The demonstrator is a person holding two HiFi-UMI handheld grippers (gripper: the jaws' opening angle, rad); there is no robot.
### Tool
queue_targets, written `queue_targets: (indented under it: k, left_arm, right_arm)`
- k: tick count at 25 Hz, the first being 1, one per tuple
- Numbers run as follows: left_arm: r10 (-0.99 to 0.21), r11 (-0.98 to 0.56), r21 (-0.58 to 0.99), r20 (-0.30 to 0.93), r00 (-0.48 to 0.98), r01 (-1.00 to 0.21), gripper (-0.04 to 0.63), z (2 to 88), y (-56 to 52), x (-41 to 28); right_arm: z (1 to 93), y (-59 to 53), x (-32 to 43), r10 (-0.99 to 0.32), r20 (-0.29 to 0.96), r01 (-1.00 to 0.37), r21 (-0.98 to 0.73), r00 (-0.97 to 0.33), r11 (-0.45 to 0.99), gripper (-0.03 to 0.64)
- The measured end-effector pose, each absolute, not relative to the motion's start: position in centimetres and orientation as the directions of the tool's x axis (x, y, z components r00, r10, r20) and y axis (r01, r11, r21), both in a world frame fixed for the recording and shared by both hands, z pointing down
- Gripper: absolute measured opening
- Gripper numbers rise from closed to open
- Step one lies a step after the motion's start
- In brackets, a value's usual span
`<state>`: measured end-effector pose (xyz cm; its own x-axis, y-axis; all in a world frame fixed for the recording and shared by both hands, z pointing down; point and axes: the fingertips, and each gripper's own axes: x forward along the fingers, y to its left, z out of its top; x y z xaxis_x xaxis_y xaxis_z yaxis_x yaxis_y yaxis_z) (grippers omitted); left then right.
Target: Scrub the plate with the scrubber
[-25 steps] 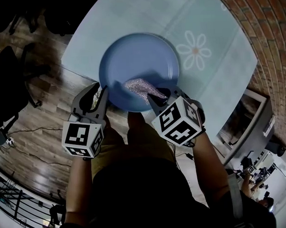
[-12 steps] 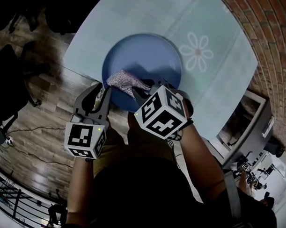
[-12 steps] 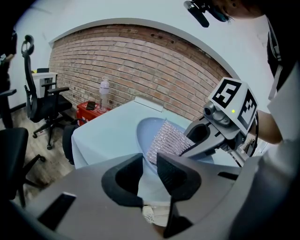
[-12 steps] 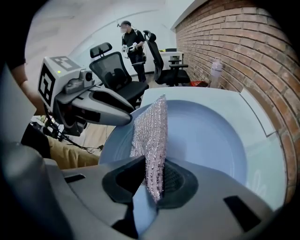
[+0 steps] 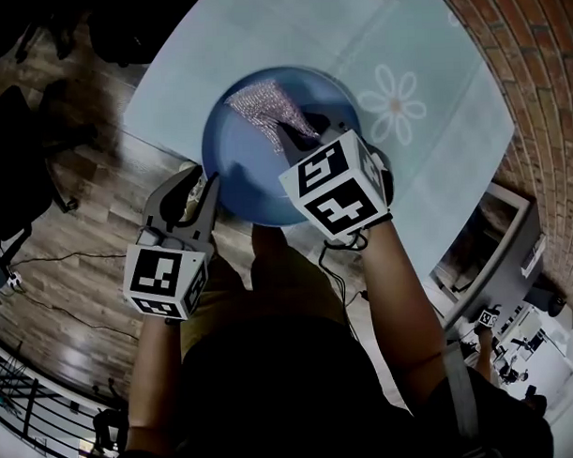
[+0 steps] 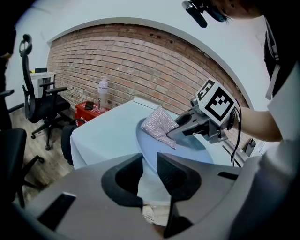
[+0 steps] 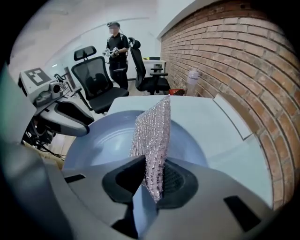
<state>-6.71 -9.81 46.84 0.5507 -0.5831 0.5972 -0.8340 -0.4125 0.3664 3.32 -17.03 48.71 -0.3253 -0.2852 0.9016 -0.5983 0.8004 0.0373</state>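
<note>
— Watching the right gripper (image 7: 152, 180)? Its jaws are clamped on the scrubber (image 5: 262, 107), which is out at the plate's (image 5: 237, 169) far side.
— The left gripper (image 6: 149, 168) only pinches the near rim. A hard stroke could wrench the plate loose.

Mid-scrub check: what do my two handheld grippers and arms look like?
The left gripper and the right gripper are dark grey moulded plastic, each with two blunt jaws. The left white cube and the right white cube bear black square markers. A thin black cable loops from the right one. The forearms are bare below a light short sleeve.
</note>
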Motion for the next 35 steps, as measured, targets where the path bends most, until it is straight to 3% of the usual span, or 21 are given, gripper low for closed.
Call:
queue_targets:
  k: [5,16,23,35]
  left_arm:
    - [-0.58,-0.417,0.364,0.598,0.553,-0.833,0.103,46.9,-9.8,-6.7]
    - [-0.576,-0.421,0.366,0.599,0.556,-0.83,0.103,46.7,-9.7,-6.7]
    - [-0.583,-0.407,0.371,0.598,0.55,-0.835,0.103,46.9,-9.7,-6.8]
    - [-0.598,-0.39,0.384,0.586,0.547,-0.837,0.103,46.9,-9.8,-6.8]
  right_arm:
    - [48.7,-18.1,6.2,-0.329,0.914,-0.613,0.123,-0.237,0.781,0.092]
    - [48.2,-13.7,10.9,-0.266,0.961,-0.552,0.181,-0.078,0.814,0.091]
    - [48.4,-9.5,9.7,-0.185,0.979,-0.483,0.12,-0.088,0.867,0.091]
    - [48.9,-7.4,1.9,-0.099,0.96,-0.342,0.003,-0.262,0.94,0.092]
